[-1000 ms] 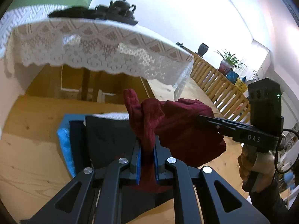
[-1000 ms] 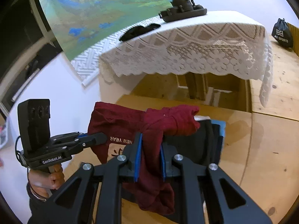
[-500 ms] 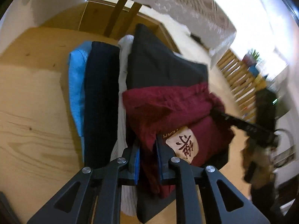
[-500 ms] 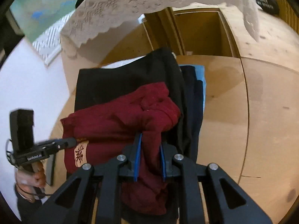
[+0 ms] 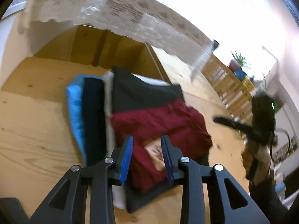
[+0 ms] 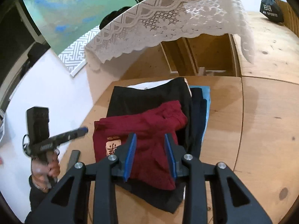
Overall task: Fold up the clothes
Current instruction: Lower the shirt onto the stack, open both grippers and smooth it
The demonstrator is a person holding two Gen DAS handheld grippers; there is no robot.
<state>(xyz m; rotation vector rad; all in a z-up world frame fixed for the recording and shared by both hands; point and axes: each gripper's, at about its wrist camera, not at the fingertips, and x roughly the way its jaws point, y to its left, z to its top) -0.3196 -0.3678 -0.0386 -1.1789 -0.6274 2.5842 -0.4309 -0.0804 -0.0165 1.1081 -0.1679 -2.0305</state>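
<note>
Both claws, left and right, were clamped on the red T-shirt a second ago. Now they are opening and let go. The shirt lies folded on the clothes pile on the wooden worktop. This fold looks done.

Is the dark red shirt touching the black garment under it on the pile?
Touching. In the right wrist view the dark red shirt lies flat on the black garment, overlapping it with no gap.
</note>
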